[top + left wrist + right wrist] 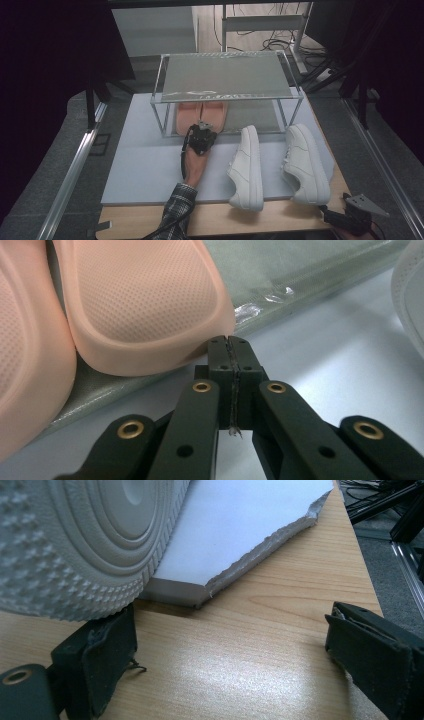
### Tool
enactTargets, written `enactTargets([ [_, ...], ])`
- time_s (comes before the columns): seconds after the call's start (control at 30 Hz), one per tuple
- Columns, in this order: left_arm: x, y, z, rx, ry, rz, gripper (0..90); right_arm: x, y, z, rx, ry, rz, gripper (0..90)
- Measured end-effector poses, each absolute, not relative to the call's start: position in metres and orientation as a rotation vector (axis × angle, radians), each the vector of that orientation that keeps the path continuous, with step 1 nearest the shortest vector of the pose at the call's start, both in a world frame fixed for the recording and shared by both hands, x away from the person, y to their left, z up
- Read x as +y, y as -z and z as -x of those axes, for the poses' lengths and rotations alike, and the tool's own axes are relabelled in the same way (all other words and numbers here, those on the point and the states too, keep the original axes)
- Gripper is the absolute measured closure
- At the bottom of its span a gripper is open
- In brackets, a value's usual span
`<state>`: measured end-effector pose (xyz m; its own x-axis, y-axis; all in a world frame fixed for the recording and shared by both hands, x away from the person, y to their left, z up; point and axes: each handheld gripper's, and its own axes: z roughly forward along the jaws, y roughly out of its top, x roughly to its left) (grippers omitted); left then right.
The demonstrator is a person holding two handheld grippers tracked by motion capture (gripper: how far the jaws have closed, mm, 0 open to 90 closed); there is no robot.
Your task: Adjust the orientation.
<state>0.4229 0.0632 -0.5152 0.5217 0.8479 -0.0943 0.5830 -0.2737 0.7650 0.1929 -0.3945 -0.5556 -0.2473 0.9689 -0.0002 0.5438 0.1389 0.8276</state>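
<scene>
Left gripper (231, 341): jaws closed together, empty, tips touching the heel of the right-hand one of two salmon-pink perforated rubber slippers (145, 305), which lie side by side under the clear acrylic shelf (222, 75) at the grey mat's (150, 170) far edge. Right gripper (230, 650): jaws wide apart, empty, at the tabletop's (260, 610) near right corner, beside a white sneaker's sole (75, 540)
</scene>
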Motion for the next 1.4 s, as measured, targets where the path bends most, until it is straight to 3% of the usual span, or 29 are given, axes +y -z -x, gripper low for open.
enactTargets([
  [0.47, 0.072, 0.505, -0.404, 1.114, -0.437, -1.989, 87.6, -0.395, 0.555, -0.193, 1.866, -0.987, -1.449, 6.2],
  [0.77, 0.088, 0.507, -0.391, 1.114, -0.41, -1.985, 82.0, -0.394, 0.556, -0.193, 1.863, -0.987, -1.449, 6.2],
  [1.17, 0.1, 0.499, -0.371, 1.074, -0.423, -1.999, 68.7, -0.394, 0.556, -0.193, 1.864, -0.988, -1.449, 6.2],
  [1.4, 0.104, 0.497, -0.358, 1.053, -0.426, -2.018, 56.6, -0.394, 0.556, -0.193, 1.862, -0.988, -1.448, 6.2],
])
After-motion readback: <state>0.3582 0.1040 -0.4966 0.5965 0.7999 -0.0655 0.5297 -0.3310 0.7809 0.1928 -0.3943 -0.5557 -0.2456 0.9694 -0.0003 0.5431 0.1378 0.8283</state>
